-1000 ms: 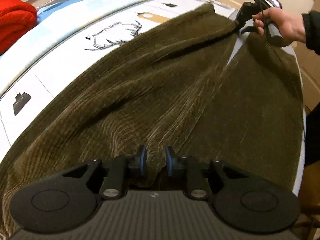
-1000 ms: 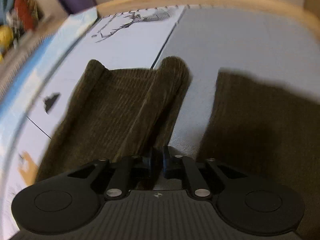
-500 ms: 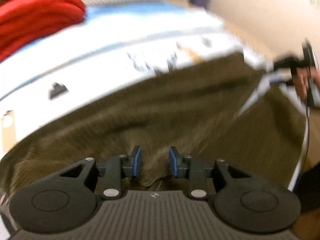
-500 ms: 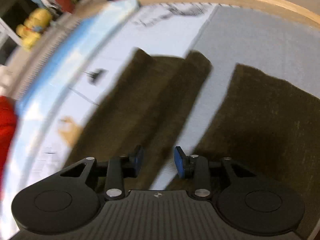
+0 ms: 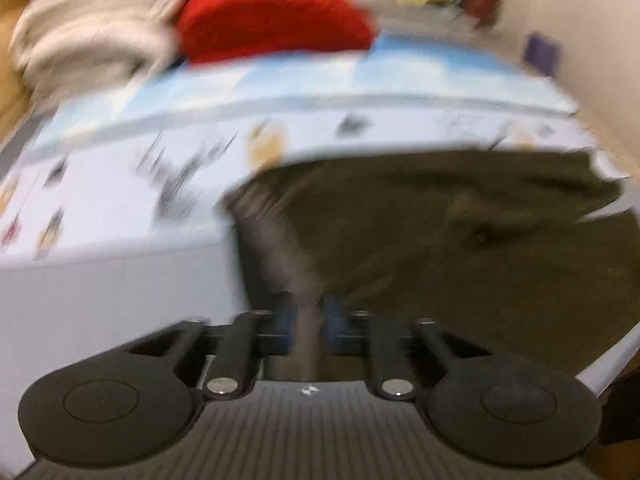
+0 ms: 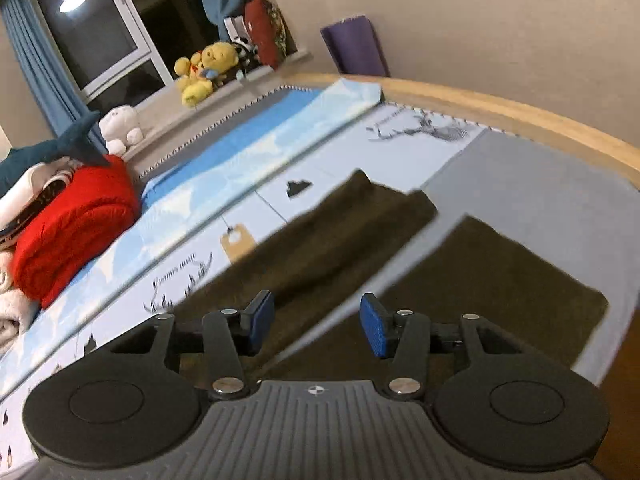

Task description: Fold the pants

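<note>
While the bed (image 6: pixel 532 184) fills both views under its pale printed sheet, the pants (image 6: pixel 332 232) are the landmark for everything else: dark olive corduroy spread flat on the sheet, their two legs running away from the right gripper's camera toward the wooden bed frame (image 6: pixel 520 116). A narrow strip of sheet shows between the legs, so they lie side by side and apart, not stacked, and their long axis points up the bed and slightly left in that view. Beyond the pants on the left sits a red blanket (image 6: pixel 76 232), well apart from the cloth, with plush toys (image 6: pixel 204 72) farther off on the sill.

The left gripper (image 5: pixel 306 326) is at the near end of the pants; its view is heavily blurred, yet a ridge of the olive cloth rises between the blue pads, which are closing on it. The bulk of the garment lies ahead and to the right of this gripper.

The right gripper (image 6: pixel 318 326) hovers over the gap between the two legs, jaws opening, blue pads clear of the cloth, nothing between them.

Judged from this, the fold turns on laying one leg across that strip onto the other, and the left gripper, already on the cloth, is the better placed to carry it.
</note>
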The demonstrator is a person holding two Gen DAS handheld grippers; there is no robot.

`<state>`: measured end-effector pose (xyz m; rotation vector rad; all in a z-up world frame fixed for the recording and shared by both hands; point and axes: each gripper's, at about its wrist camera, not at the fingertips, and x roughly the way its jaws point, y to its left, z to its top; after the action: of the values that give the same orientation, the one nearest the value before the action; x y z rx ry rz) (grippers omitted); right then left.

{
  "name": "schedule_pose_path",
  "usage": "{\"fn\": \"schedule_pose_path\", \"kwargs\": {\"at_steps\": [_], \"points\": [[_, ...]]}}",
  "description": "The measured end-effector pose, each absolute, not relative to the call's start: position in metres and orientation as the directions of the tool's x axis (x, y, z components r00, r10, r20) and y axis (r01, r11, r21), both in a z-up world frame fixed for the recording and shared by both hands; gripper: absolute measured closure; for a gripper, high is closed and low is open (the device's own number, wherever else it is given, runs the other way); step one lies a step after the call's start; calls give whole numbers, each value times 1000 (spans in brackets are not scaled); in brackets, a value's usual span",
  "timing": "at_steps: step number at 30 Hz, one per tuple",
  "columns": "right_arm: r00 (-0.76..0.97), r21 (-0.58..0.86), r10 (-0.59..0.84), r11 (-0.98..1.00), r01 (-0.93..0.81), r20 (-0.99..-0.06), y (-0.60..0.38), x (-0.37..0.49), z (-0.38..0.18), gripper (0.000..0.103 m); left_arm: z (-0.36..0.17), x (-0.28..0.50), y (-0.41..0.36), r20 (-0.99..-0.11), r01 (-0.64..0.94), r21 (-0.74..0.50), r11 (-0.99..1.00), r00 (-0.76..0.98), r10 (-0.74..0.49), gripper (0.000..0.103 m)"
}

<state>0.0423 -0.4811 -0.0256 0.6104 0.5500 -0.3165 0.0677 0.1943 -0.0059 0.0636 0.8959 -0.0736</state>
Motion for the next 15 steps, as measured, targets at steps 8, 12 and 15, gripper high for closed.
{"fn": "schedule_pose_path", "kwargs": {"at_steps": [8, 12, 15], "points": [[856, 434, -144, 813, 388, -496, -474, 3, -26, 54, -45, 47, 250, -831, -73, -186, 980, 544, -117, 70], [853, 411, -143, 828, 381, -503, -467, 7, -28, 54, -65, 71, 244, -868, -116, -160, 980, 489, -84, 53], [837, 402, -128, 832, 383, -532, -462, 12, -32, 54, -75, 88, 235, -878, -106, -139, 985, 473, -73, 33]]}}
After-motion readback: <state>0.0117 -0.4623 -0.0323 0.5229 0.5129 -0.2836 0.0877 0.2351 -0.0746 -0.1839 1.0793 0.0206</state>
